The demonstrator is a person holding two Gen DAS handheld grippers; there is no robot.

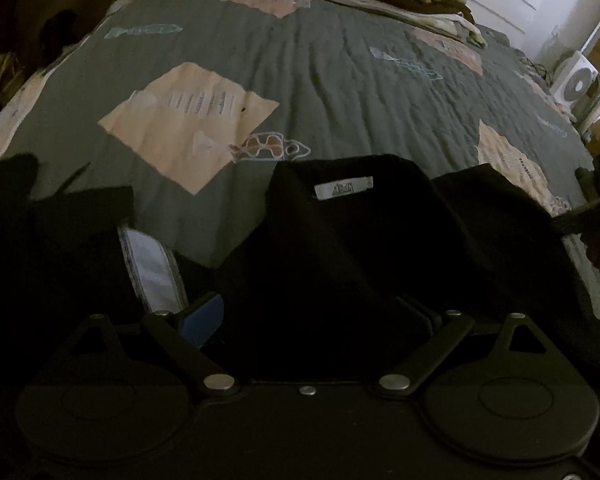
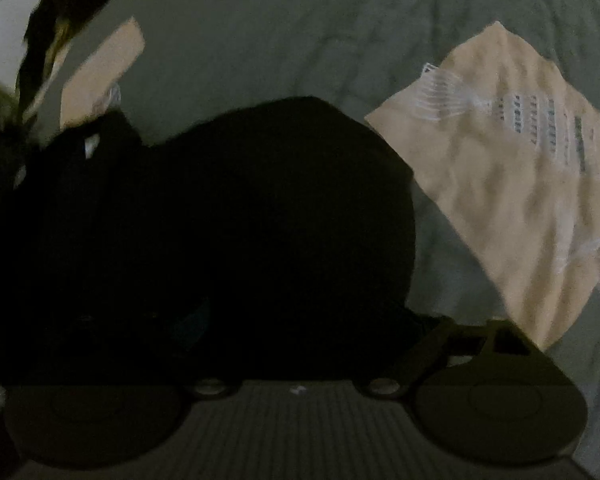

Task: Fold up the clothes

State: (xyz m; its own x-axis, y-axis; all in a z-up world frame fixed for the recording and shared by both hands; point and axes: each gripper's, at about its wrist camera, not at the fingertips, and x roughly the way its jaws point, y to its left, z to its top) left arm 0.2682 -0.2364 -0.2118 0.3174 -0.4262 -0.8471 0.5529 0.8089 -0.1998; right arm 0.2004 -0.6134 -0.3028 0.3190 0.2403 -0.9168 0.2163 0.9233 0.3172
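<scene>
Black garment bunched on the bed, lower centre, label up. Left gripper jaws spread around its near edge. Right gripper jaws buried in cloth: cannot tell. Risk: dark folds hide edges, so a pinch could catch several layers and skew the fold.

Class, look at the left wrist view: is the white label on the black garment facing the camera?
Yes, the white label shows plainly on the black garment.

The left gripper has its jaws spread wide, black cloth bunched between them, one blue pad showing. The right gripper is mostly buried in dark fabric; its jaws possibly stand apart.
</scene>
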